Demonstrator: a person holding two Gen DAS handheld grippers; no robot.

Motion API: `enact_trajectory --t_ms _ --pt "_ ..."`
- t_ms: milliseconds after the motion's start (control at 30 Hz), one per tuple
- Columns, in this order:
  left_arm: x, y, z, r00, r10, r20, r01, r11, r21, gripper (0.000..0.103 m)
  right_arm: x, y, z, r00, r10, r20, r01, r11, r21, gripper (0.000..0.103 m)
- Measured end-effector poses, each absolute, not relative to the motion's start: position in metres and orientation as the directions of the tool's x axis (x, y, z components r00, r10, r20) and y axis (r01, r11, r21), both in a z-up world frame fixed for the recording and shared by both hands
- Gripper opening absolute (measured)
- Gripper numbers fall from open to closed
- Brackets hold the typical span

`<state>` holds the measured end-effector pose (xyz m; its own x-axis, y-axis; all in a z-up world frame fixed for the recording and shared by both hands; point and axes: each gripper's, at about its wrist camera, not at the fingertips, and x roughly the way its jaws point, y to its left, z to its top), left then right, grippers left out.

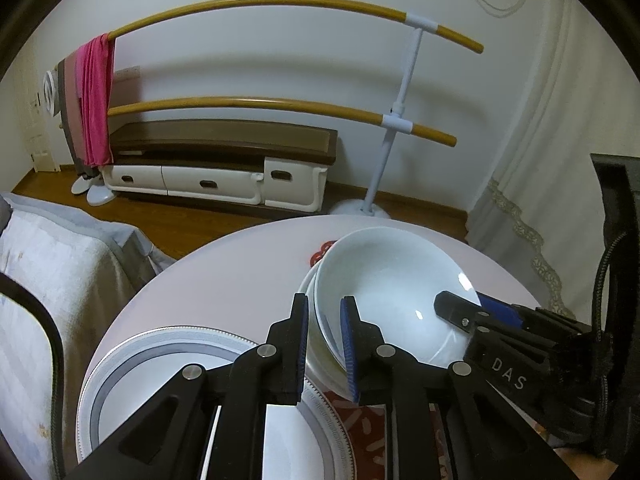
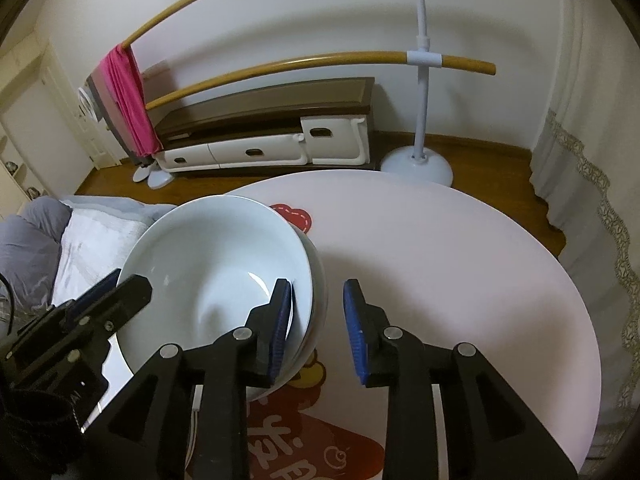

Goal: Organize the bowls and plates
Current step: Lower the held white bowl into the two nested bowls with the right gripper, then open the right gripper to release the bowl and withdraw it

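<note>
Two nested white bowls (image 1: 388, 280) stand on the round white table (image 1: 224, 272). My left gripper (image 1: 324, 344) straddles the bowls' near-left rim, one finger outside and one inside, with small gaps showing. My right gripper (image 2: 318, 328) straddles the bowls' (image 2: 216, 252) right rim, its left finger inside the bowl and its right finger well outside, jaws wide. A large grey-rimmed plate (image 1: 160, 364) lies under my left gripper, to the left of the bowls.
The table top (image 2: 460, 264) bears a red cartoon print (image 2: 296, 216). A bed with grey bedding (image 1: 48, 264) is left of the table. A wooden-bar clothes rack (image 1: 392, 116), a low cabinet (image 1: 224, 168) and a curtain (image 2: 592, 184) stand beyond.
</note>
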<state>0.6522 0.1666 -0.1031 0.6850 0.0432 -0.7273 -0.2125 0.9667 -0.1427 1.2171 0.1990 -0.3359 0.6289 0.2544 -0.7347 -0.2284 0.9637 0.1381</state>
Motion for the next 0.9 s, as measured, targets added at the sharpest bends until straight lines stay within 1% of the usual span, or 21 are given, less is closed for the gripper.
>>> enact_trajectory --t_ms 133,267,400,467,500,567,667,833,900 --pt "0.650 0.171 -0.103 0.678 0.048 -0.734 -0.226 0.963 -0.145 0.016 1.217 0.198 -0.336 0.623 0.266 -0.736 -0.228 0.961 0.154 0.029" --pt "0.650 0.175 -0.101 0.671 0.051 -0.739 -0.236 0.961 -0.147 0.027 1.216 0.197 -0.336 0.617 0.274 -0.738 -0.228 0.959 0.166 0.043" --pt "0.650 0.176 -0.099 0.664 0.056 -0.745 -0.243 0.959 -0.145 0.034 1.214 0.199 -0.338 0.604 0.280 -0.746 -0.230 0.958 0.173 0.044" --pt "0.646 0.177 -0.097 0.663 0.052 -0.747 -0.241 0.959 -0.148 0.040 1.212 0.199 -0.338 0.598 0.288 -0.748 -0.230 0.956 0.185 0.044" --pt "0.645 0.177 -0.096 0.664 0.051 -0.746 -0.241 0.959 -0.149 0.042 1.212 0.198 -0.338 0.597 0.291 -0.747 -0.228 0.955 0.189 0.045" --pt "0.639 0.178 -0.092 0.667 0.057 -0.743 -0.246 0.958 -0.148 0.049 1.209 0.198 -0.336 0.599 0.291 -0.746 -0.224 0.955 0.192 0.045" --pt "0.626 0.182 -0.086 0.675 0.063 -0.736 -0.262 0.952 -0.159 0.057 1.203 0.196 -0.332 0.603 0.292 -0.742 -0.221 0.955 0.196 0.047" --pt "0.597 0.182 -0.078 0.681 0.070 -0.729 -0.278 0.945 -0.169 0.063 1.188 0.194 -0.322 0.615 0.291 -0.732 -0.224 0.955 0.192 0.048" --pt "0.583 0.180 -0.074 0.689 0.068 -0.722 -0.276 0.945 -0.175 0.065 1.179 0.193 -0.317 0.621 0.292 -0.727 -0.226 0.955 0.191 0.054"
